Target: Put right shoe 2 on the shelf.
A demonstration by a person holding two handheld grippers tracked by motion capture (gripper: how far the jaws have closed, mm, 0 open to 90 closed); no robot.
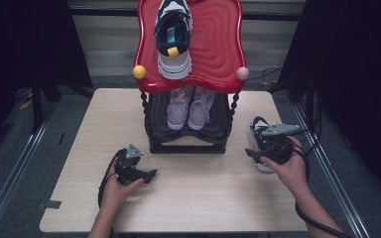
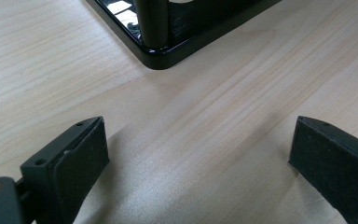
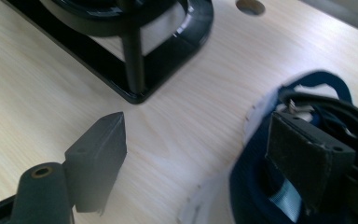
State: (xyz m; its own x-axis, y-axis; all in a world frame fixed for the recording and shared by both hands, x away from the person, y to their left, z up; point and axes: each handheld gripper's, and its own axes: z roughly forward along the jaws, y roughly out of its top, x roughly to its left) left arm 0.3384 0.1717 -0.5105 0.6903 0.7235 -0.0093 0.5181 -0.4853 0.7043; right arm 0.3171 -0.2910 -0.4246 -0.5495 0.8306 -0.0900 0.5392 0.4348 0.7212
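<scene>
**Grippers at the shoe rack — both spread wide, nothing gripped**

Left gripper (image 1: 150,174) rests low on the pale wood table (image 1: 203,198), just in front of the left corner of the black rack base (image 2: 161,58). In the left gripper view its jaws stand wide apart with bare wood grain between them; nothing is held.

Middle of the table: a two-tier shoe rack with a red wavy top shelf (image 1: 218,49). One navy-and-white sneaker (image 1: 173,37) lies on the red shelf; a pair of pale pink shoes (image 1: 188,106) sits side by side on the lower black tier.

Right gripper (image 1: 252,152) hovers at the second navy sneaker (image 1: 256,130), which lies on the table just right of the rack. Its jaws are spread wide; one pad (image 3: 303,158) is over or inside the shoe's opening, the other stands over bare table. The pads do not pinch the shoe — contact of the inner pad cannot be told.

Surroundings: grey floor, dark curtains at both sides, metal rails alongside the table. A round hole (image 3: 250,6) is cut in the tabletop. The sneaker under the right gripper is mostly covered by hand and gripper in the high view and blurred in the right gripper view.
</scene>
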